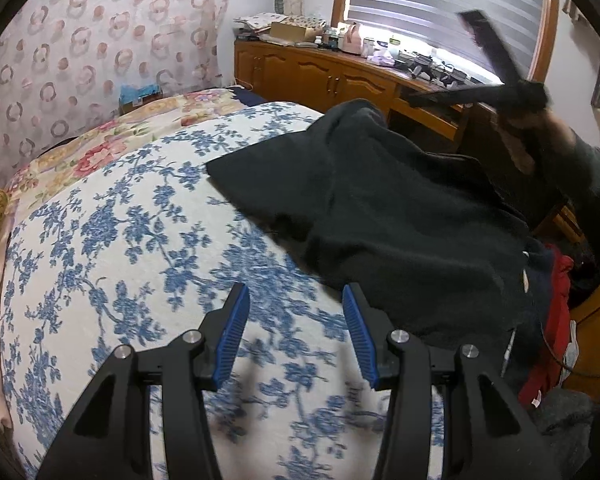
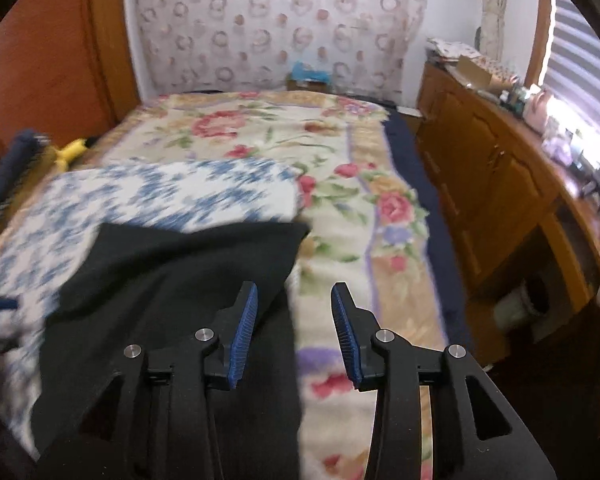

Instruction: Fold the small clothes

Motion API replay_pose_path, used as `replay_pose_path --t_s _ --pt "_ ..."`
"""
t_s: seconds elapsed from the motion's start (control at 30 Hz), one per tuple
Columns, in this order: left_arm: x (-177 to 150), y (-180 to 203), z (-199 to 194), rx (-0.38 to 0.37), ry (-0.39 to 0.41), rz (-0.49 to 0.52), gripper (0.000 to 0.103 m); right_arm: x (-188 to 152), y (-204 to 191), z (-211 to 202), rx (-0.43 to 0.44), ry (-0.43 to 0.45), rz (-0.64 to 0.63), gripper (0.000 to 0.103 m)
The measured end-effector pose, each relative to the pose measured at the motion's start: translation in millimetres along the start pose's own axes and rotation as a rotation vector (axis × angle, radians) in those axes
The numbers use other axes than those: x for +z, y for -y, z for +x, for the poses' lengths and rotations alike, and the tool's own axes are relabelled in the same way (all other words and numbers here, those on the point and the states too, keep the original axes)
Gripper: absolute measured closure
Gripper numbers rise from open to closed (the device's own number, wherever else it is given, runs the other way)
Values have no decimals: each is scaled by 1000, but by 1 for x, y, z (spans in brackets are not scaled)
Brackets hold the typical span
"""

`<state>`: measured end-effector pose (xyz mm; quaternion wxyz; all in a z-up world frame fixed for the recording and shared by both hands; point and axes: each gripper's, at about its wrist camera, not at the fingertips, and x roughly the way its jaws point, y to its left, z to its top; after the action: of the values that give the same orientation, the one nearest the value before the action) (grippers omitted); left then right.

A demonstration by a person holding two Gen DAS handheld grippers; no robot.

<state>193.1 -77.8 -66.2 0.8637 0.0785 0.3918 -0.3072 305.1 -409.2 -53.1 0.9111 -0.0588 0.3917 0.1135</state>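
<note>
While both of your grippers hang above the bed, this is how things lie, left to right:

Left edge: a yellow item point(image 2: 70, 154) sits by the orange-brown headboard point(image 2: 40, 80); what it is cannot be told.
Blue-flowered cover point(image 1: 120, 240): it spreads over the near part of the bed, on top of the rose-patterned blanket point(image 2: 260, 128).
Left gripper point(image 1: 296, 300): your blue-padded fingers point(image 1: 232, 332) stand spread, with only the blue-flowered cover showing between them. They pinch nothing.
Dark garment point(image 1: 400, 220): it lies on the blue-flowered cover, just right of your left gripper, and runs to the right edge of the bed. In the right wrist view one corner of it point(image 2: 296, 228) reaches onto the rose-patterned blanket.
Red cloth point(image 1: 552, 320): it shows beside the dark garment at the right side of the bed.
Right gripper point(image 2: 294, 300): your fingers stand apart and hold nothing. The left pad point(image 2: 244, 332) is over the dark garment's edge and the right pad point(image 2: 348, 336) is over the rose-patterned blanket. Whether either touches the cloth cannot be told; the view is blurred.
Right gripper seen from the left wrist point(image 1: 500, 76): it is raised above the dark garment in your hand point(image 1: 520, 136), blurred.
Wooden cabinet point(image 2: 480, 168): it stands along the right wall under the window blind point(image 1: 440, 4), with its top crowded with small items.
</note>
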Motion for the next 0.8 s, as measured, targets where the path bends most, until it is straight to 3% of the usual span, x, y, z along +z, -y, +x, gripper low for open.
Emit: replay_pose_path --t_s 0.07,0.33,0.7,0.77,0.8 --pt "-2 8 -2 -5 3 7 56 -27 -7 -24 56 1 16 65" --pt "-16 43 -6 -19 1 25 56 -118 -20 -57 88 -44 86 65" --pt "-45 68 -7 -50 -39 -25 56 -156 -29 -49 105 -55 127 66" --pt "-46 70 -6 -55 -43 -25 56 -158 -28 -51 113 -41 126 89" --pt "-47 71 -6 -56 -44 -26 56 -158 -29 -53 114 -32 117 94"
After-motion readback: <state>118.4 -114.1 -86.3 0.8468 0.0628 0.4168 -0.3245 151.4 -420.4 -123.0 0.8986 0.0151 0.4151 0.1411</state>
